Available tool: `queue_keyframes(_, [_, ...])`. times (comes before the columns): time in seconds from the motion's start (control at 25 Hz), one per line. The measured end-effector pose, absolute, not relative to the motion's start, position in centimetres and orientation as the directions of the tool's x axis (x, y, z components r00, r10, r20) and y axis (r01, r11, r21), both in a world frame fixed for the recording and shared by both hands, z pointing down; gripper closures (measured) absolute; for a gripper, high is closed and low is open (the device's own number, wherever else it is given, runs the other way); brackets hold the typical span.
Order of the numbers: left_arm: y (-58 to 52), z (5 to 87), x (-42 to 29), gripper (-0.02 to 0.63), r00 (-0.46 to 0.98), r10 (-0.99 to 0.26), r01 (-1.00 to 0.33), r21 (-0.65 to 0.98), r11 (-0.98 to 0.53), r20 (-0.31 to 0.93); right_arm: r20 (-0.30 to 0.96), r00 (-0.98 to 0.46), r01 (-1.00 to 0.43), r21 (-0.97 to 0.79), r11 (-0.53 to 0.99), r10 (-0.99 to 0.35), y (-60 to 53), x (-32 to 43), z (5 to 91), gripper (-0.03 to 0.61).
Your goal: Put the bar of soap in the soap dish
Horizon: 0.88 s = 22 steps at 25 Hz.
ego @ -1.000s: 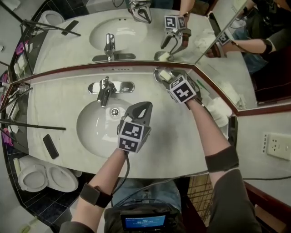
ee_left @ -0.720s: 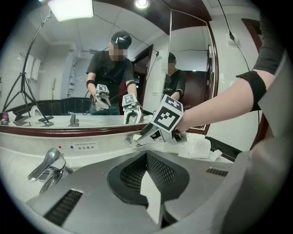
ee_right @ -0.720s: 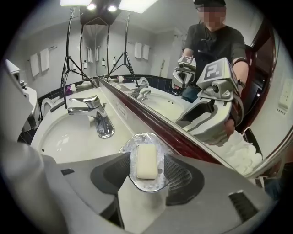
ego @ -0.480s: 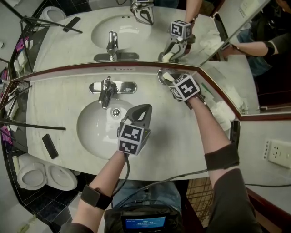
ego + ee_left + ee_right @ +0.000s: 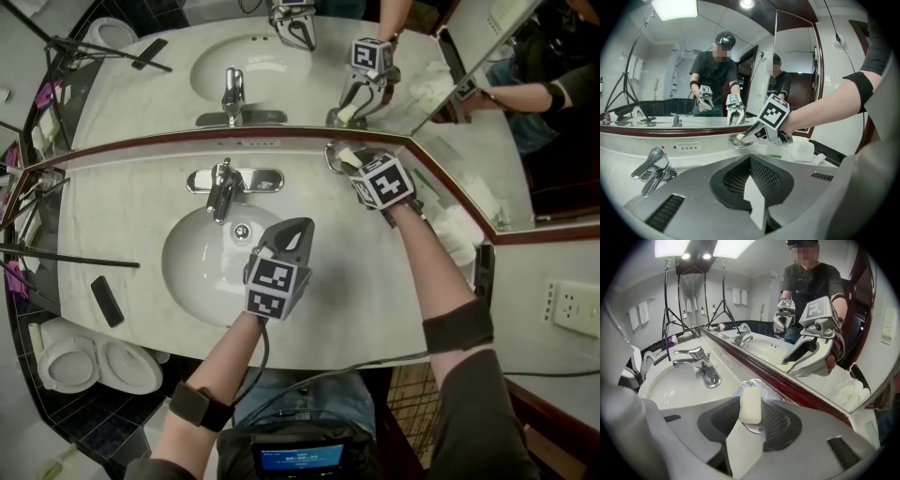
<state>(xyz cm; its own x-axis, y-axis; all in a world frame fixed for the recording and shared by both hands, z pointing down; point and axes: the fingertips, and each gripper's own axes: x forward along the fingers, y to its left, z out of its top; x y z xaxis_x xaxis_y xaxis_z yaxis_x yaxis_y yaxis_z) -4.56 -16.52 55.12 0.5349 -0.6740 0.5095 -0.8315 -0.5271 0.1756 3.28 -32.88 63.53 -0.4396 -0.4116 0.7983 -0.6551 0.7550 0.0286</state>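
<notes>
Washbasin: the left gripper hangs over its rim, jaws fully together, empty. Right gripper at the soap dish beside the mirror, its jaws just closed halfway onto the bar of soap there.

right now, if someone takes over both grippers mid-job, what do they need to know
Left gripper: shut, empty, held over the sink.
Right gripper: jaws have just been closing and now grip the bar of soap, directly over the soap dish by the mirror.
Done: soap is at the dish.
Left: unclear whether it rests in the dish; probably seat it, open the jaws, then back away.
</notes>
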Motion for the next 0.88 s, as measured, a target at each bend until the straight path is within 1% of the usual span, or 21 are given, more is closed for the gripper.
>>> queue_keyframes(0.24, [-15.8,53.7,-4.9,0.612,0.524,-0.685,-0.840,0.171,-0.515,0.506,0.731,-0.497,-0.682,0.005,0.732,-0.468,-30.8,3.3,58.7,0.423])
queue_keyframes(0.4, [-14.8,52.2,-5.4,0.612,0.506,-0.696,-0.850,0.159,-0.502,0.509,0.675,-0.535,-0.707,-0.029,0.706,-0.508,-27.7,3.6,54.9,0.422])
queue_keyframes(0.6, [-13.0,49.7,-6.0,0.612,0.496,-0.710,-0.857,0.146,-0.495,0.500,0.623,-0.559,-0.711,-0.020,0.703,-0.548,-22.9,4.3,50.6,0.422])
queue_keyframes(0.88, [-9.8,47.4,-6.2,0.612,0.500,-0.720,-0.851,0.119,-0.512,0.481,0.567,-0.581,-0.732,-0.052,0.679,-0.584,-15.0,5.3,48.0,0.422])
